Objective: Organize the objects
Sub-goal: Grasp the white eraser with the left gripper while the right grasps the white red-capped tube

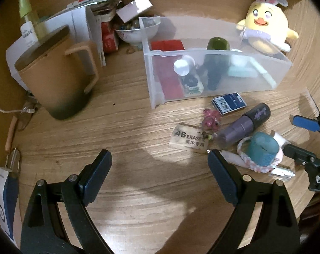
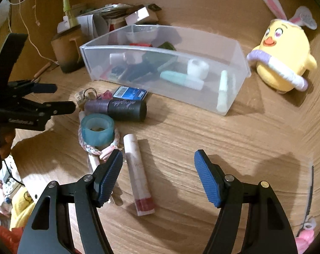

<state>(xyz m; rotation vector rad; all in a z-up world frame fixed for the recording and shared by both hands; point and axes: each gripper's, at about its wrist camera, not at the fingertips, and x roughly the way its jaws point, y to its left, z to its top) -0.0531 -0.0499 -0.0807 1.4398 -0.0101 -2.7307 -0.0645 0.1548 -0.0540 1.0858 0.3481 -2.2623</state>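
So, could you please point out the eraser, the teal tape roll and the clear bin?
eraser (image 1: 188, 137), left wrist view, printed top.
teal tape roll (image 2: 97, 130), right wrist view, outer wall.
clear bin (image 2: 138, 72), right wrist view, front wall.

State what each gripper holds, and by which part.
Nothing: the left gripper and right gripper are both open over the table.

Wood grain, clear plastic and plush on one desk

The tabletop (image 2: 202, 139) is matt wood-grain, catching soft glare; the bin (image 2: 234, 48) is frosted translucent plastic. The chick toy (image 2: 287, 48) looks soft plush cloth, the tape roll (image 2: 97, 130) glossy teal, the dark tube (image 2: 126, 109) satin plastic, the braided cord (image 2: 92, 149) woven. The right gripper (image 2: 159, 175) has ribbed blue pads (image 2: 208, 180) on matt black arms.
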